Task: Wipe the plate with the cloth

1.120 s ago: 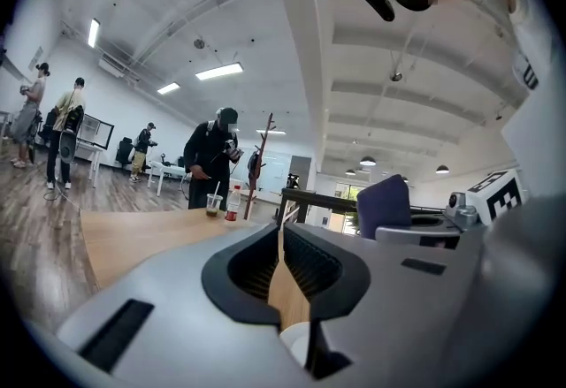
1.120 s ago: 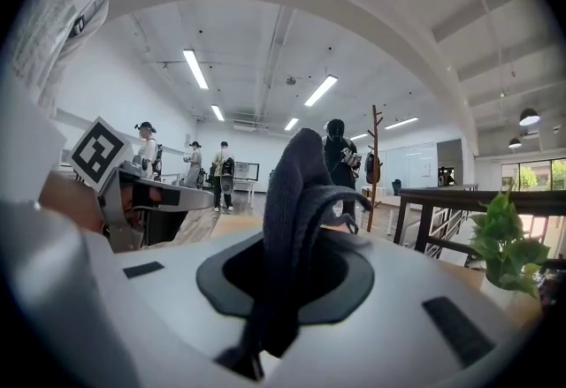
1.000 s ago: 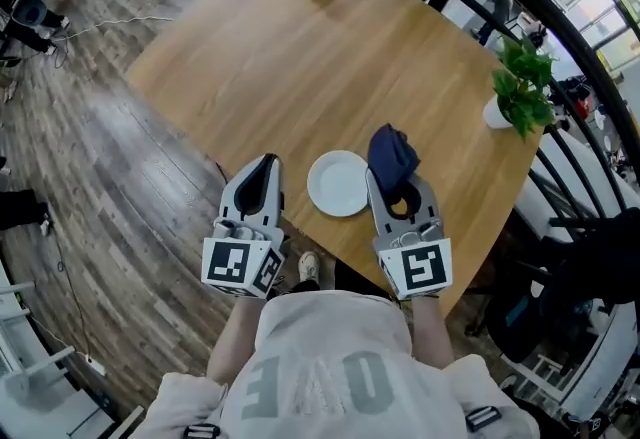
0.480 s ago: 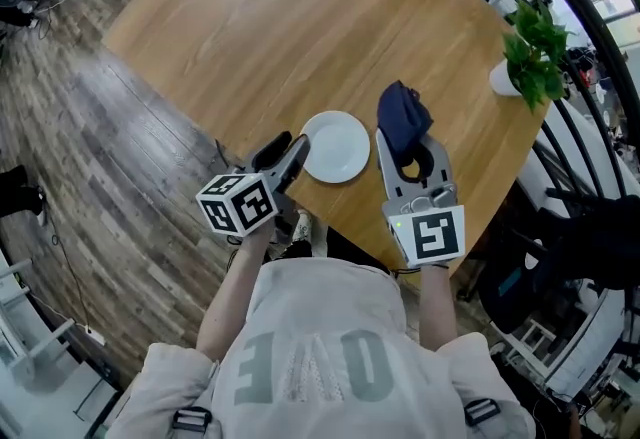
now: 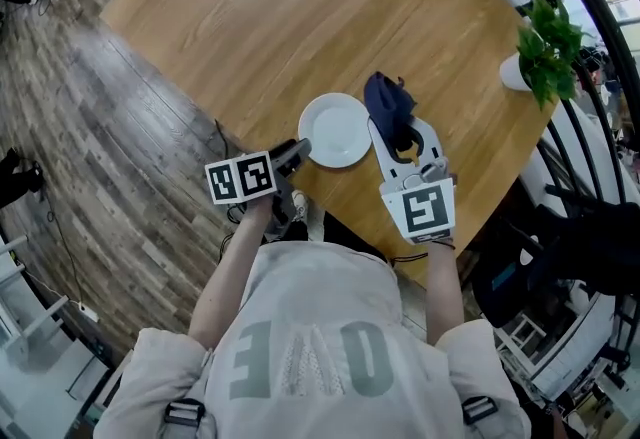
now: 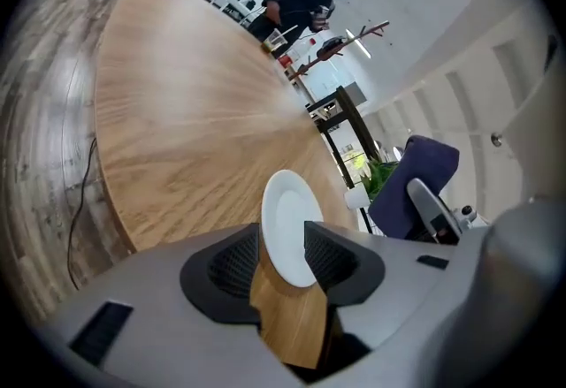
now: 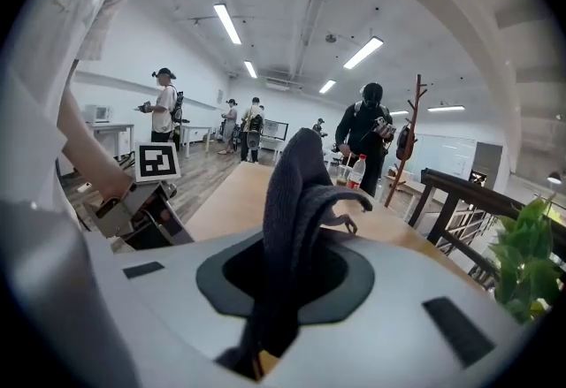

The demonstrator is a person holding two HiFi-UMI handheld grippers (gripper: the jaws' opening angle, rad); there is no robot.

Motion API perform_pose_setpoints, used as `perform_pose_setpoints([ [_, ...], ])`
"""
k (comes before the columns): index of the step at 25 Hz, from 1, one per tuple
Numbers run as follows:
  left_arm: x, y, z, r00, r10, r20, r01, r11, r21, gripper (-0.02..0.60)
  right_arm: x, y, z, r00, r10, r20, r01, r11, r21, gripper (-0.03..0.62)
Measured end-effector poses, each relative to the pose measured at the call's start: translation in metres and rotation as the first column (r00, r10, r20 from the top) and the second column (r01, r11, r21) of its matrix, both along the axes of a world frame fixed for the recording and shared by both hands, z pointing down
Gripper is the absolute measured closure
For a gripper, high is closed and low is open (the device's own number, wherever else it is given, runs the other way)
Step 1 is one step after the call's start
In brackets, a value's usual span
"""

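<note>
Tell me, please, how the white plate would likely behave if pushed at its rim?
The plate looks rigid and glossy, so it would probably slide on the smooth table rather than bend. It lies near the table's edge, so a push might drop and break it.

Glossy plate (image 5: pixel 335 130), soft knitted cloth (image 5: pixel 388 107), matt wooden table (image 5: pixel 300 17)

you're working under bright, even light from ceiling strips (image 7: pixel 228 24); shadows on the table (image 5: pixel 250 17) are soft. both gripper views bend hard and go black at the corners, and the floor (image 6: pixel 35 139) glares at left.
</note>
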State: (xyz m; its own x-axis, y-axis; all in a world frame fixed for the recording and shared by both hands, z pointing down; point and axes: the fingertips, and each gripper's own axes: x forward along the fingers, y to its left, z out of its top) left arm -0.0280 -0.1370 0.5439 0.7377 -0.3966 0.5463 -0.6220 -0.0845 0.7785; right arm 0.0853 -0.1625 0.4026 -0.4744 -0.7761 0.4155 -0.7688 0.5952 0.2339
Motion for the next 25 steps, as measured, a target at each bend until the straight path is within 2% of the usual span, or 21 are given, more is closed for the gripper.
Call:
perform_pose_setpoints([
  [3,0.005,0.003,0.008,1.0,-0.01,-0.029,0.009,0.999,-0.054,0.425,0.003,-0.002,0.006,1.0,0.003,-0.013,-0.003,1.0,-0.01,0.537],
  [7,0.011,0.003,0.007,0.997,-0.008,-0.078,0.002,0.998,-0.07,0.425,-0.001,0.001,0.009,1.0,0.004,-0.017,-0.004,1.0,-0.021,0.537],
  [10,0.012,0.0,0.011,0.998,0.0,-0.063,-0.005,0.997,-0.079,0.441,-0.001,0.001,0.017,1.0,0.0,-0.025,-0.001,0.999,-0.037,0.537],
  [13,0.009,-0.001,0.019,1.0,0.008,-0.014,-0.01,0.995,-0.103,0.543,0.0,0.001,0.024,0.999,-0.005,-0.042,0.003,0.999,-0.047,0.537],
  [18,0.009,-0.001,0.02,1.0,0.009,-0.003,-0.009,0.994,-0.109,0.543,0.004,-0.006,0.033,0.997,-0.027,-0.068,0.023,0.998,-0.055,0.537],
  [20,0.009,-0.001,0.02,1.0,0.009,-0.002,-0.009,0.994,-0.107,0.543,0.008,-0.01,0.042,0.991,-0.049,-0.123,0.041,0.997,-0.066,0.537],
  [22,0.009,-0.001,0.02,1.0,0.009,-0.002,-0.009,0.994,-0.107,0.543,0.013,-0.014,0.059,0.957,-0.097,-0.273,0.075,0.993,-0.091,0.537],
  [23,0.009,-0.001,0.02,1.0,0.009,-0.002,-0.009,0.994,-0.107,0.543,0.016,-0.015,0.071,0.92,-0.132,-0.368,0.097,0.989,-0.113,0.537],
  [25,0.009,-0.001,0.02,1.0,0.009,-0.001,-0.009,0.994,-0.107,0.543,0.021,-0.017,0.094,0.821,-0.212,-0.53,0.143,0.975,-0.168,0.537],
])
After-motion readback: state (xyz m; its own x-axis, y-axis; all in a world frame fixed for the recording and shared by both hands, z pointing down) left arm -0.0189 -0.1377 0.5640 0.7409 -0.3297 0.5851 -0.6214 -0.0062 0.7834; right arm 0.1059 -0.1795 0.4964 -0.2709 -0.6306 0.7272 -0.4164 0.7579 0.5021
